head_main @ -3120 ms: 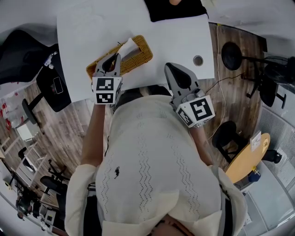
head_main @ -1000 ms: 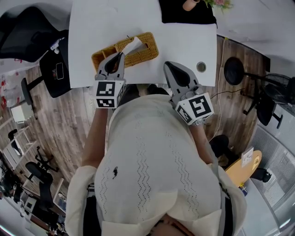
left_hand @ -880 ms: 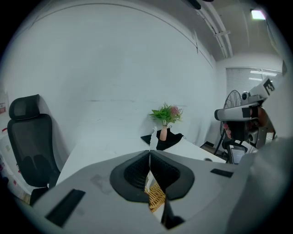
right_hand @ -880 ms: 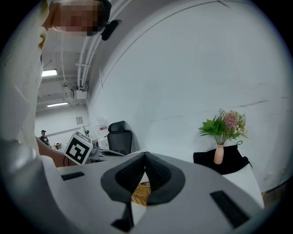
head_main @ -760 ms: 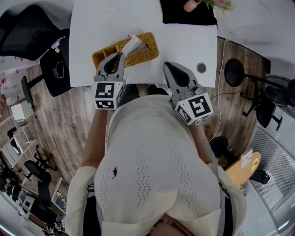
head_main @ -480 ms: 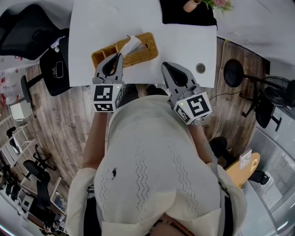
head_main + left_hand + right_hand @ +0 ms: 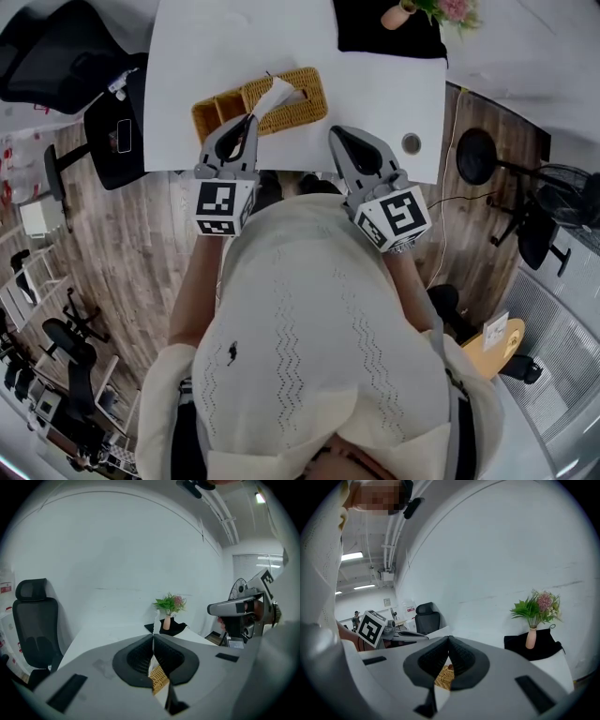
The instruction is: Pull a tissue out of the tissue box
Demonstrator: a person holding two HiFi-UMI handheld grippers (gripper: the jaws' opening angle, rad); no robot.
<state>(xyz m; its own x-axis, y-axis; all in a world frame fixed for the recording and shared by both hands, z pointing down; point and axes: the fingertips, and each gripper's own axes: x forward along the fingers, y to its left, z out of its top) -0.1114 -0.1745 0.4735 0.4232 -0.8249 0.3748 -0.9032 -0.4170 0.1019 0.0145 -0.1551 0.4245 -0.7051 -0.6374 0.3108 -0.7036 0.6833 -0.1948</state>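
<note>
Jaws, our left gripper (image 7: 251,119): pinching the tissue (image 7: 275,93)
Jaws, our right gripper (image 7: 336,132): pressed together
Tissue box (image 7: 306,101): front edge of surface (image 7: 375,80)

I had two tongs: the left tongs (image 7: 251,119) and the right tongs (image 7: 336,133). There was a single worktop (image 7: 216,47). On it I counted one woven box (image 7: 298,111), one tissue (image 7: 274,94), one vase (image 7: 396,16) of flowers, one black cloth (image 7: 384,42) and one round hole (image 7: 411,143).
</note>
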